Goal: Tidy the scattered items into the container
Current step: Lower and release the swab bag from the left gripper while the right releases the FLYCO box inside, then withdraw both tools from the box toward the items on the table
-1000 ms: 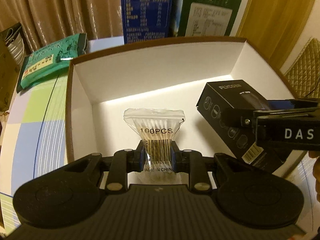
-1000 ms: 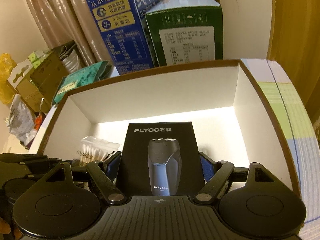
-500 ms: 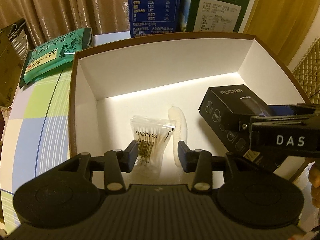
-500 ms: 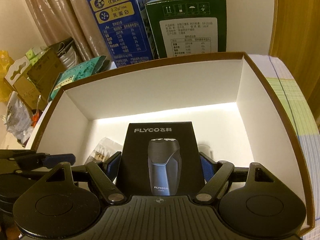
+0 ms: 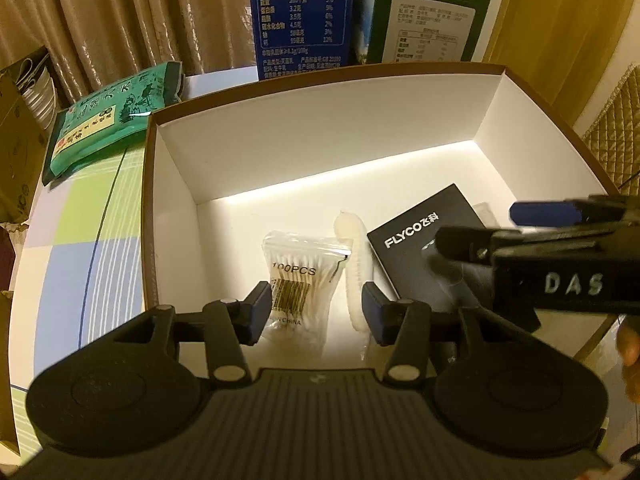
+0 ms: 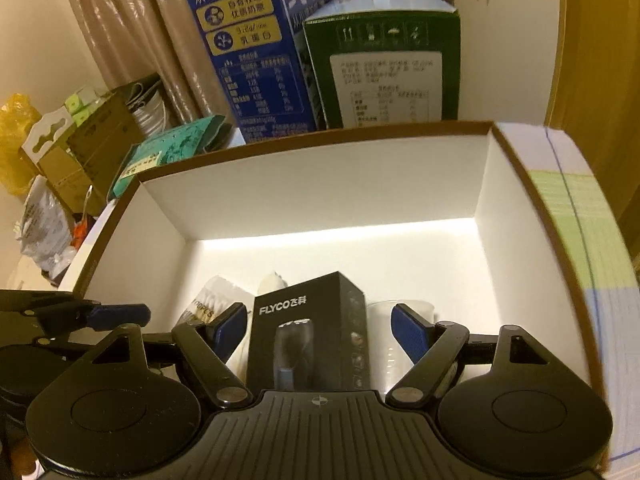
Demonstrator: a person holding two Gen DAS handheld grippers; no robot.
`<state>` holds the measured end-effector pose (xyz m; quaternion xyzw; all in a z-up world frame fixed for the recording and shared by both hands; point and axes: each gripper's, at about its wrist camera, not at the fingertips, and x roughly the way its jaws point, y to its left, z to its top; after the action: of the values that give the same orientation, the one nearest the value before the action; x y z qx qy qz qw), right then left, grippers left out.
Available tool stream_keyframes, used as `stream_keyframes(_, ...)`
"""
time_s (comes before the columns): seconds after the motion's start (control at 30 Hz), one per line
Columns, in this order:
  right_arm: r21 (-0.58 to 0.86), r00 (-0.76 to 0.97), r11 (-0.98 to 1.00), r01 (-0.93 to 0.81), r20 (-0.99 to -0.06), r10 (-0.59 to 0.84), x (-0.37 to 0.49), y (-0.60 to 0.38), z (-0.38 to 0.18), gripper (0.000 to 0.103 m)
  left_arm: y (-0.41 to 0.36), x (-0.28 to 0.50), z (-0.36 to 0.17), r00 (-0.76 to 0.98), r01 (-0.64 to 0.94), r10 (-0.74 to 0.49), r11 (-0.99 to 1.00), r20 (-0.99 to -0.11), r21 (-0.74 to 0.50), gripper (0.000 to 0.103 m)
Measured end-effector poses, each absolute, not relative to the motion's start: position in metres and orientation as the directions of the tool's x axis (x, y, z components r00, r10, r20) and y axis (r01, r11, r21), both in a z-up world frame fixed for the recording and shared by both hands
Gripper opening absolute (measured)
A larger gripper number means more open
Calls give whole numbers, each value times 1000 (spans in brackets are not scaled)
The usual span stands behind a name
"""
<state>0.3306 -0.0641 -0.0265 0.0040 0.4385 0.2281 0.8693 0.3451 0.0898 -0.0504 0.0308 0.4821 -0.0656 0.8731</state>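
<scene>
A white cardboard container (image 5: pixel 320 140) (image 6: pixel 320 184) with a brown rim fills both views. On its floor lies a clear bag of cotton swabs (image 5: pixel 304 280) (image 6: pixel 212 300). My left gripper (image 5: pixel 316 316) hovers over the bag with its jaws opening and its pads clear of it. A white oblong packet (image 5: pixel 356 272) lies beside the bag. The black FLYCO shaver box (image 5: pixel 420 240) (image 6: pixel 308 332) rests in the container between the jaws of my right gripper (image 6: pixel 320 332) (image 5: pixel 478 226). A gap shows beside its right pad, so it stands open. A clear plastic cup (image 6: pixel 400 312) sits behind that gap.
A green packet (image 5: pixel 108 120) (image 6: pixel 172 152) lies on the checked tablecloth (image 5: pixel 80 248) left of the container. A blue milk carton (image 5: pixel 300 12) (image 6: pixel 256 48) and a green carton (image 5: pixel 428 20) (image 6: pixel 384 60) stand behind it. Cardboard clutter (image 6: pixel 80 148) sits far left.
The left jaws have spread and let go of the cotton swab bag, which now lies on the container floor. The black box has dropped from the right jaws onto the floor.
</scene>
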Motion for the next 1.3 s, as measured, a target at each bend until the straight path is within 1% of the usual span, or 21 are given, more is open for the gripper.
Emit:
stream_keyframes(0.03,193,511,895,-402,-764,394,330,-66,-24,77,89,344,-50,527,147,-87,989,-845,-10,48)
stream_keyframes(0.07,179,511,894,-410,-767,388,329,-67,-21,80,89,343,-49,528,150,-89,989,-845,-10,50)
stream_keyframes(0.1,162,513,893,-420,-769,381,327,-69,-19,85,89,342,-48,529,154,-91,988,-844,-10,50)
stream_keyframes(0.13,147,517,891,-430,-769,376,325,-71,-17,88,89,341,-47,530,156,-92,988,-843,-10,52)
stream_keyframes(0.2,130,523,888,-441,-767,372,319,-76,-13,94,88,337,-45,537,156,-88,988,-839,-3,62)
stream_keyframes(0.23,127,523,886,-446,-766,374,317,-79,-12,95,88,336,-43,541,151,-80,989,-837,2,70)
stream_keyframes(0.4,137,522,884,-448,-762,383,308,-90,-7,101,93,328,-41,542,144,-90,989,-836,-13,70)
stream_keyframes(0.5,138,522,882,-452,-760,386,302,-91,-5,101,95,324,-38,545,139,-93,990,-833,-20,71)
stream_keyframes(0.57,137,523,880,-454,-759,388,297,-91,-3,101,96,320,-35,550,137,-99,990,-829,-27,75)
stream_keyframes(0.73,117,534,880,-461,-755,381,286,-91,2,101,96,312,-25,565,134,-106,990,-818,-35,78)
stream_keyframes(0.77,111,537,879,-463,-754,379,284,-91,3,101,96,310,-23,568,132,-108,990,-816,-39,81)
stream_keyframes(0.83,101,544,878,-468,-750,376,279,-92,5,101,96,305,-18,576,126,-107,991,-811,-42,84)
stream_keyframes(1.3,83,587,878,-472,-713,383,238,-104,28,101,94,263,13,623,105,-115,992,-773,-63,86)
